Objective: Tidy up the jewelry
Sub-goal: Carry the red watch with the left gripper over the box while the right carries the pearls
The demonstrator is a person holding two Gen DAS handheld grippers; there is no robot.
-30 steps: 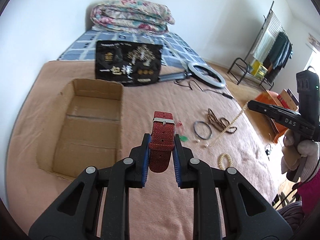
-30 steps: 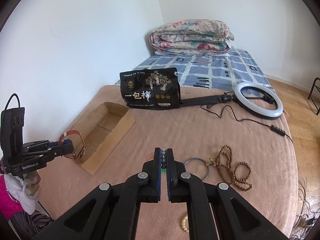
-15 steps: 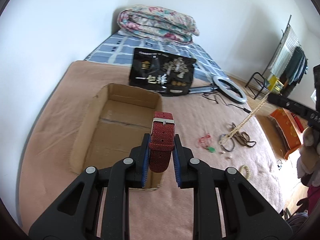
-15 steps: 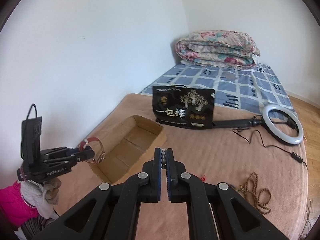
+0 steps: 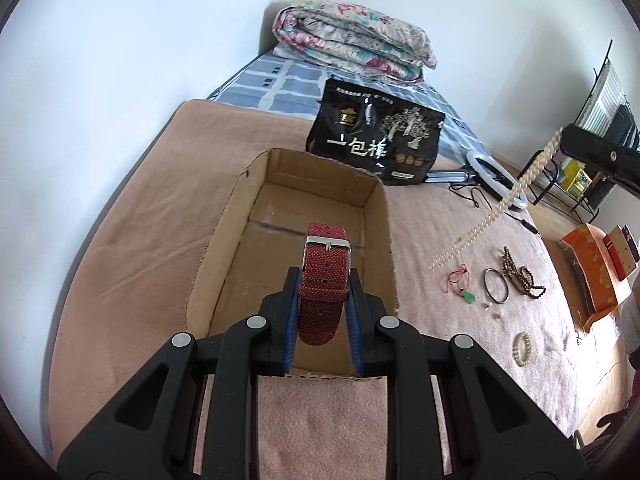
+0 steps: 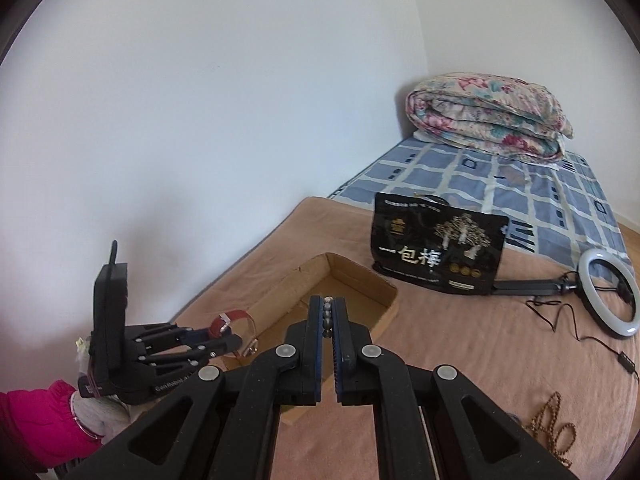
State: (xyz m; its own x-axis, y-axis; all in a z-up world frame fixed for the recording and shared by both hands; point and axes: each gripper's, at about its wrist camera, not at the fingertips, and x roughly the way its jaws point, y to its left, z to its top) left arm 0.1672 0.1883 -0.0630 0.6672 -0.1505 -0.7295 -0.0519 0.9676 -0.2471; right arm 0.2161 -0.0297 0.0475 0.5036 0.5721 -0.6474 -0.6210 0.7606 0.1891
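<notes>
Red watch (image 5: 322,280) is clamped upright in the left gripper (image 5: 322,304), its strap's long axis vertical, poised over the near end of the cardboard box (image 5: 224,236); a pearl strand (image 5: 496,210) hangs right of the box.

Right wrist view: right gripper (image 6: 328,324) grips pearl beads, just short of the box's near wall, the left gripper nearer the box.

Left tongs (image 5: 322,312) clamped, right tongs (image 6: 328,334) pinched nearly closed

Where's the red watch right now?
In the left wrist view the red watch sits clamped in the left gripper, held above the near end of the open cardboard box on the pink blanket.
</notes>
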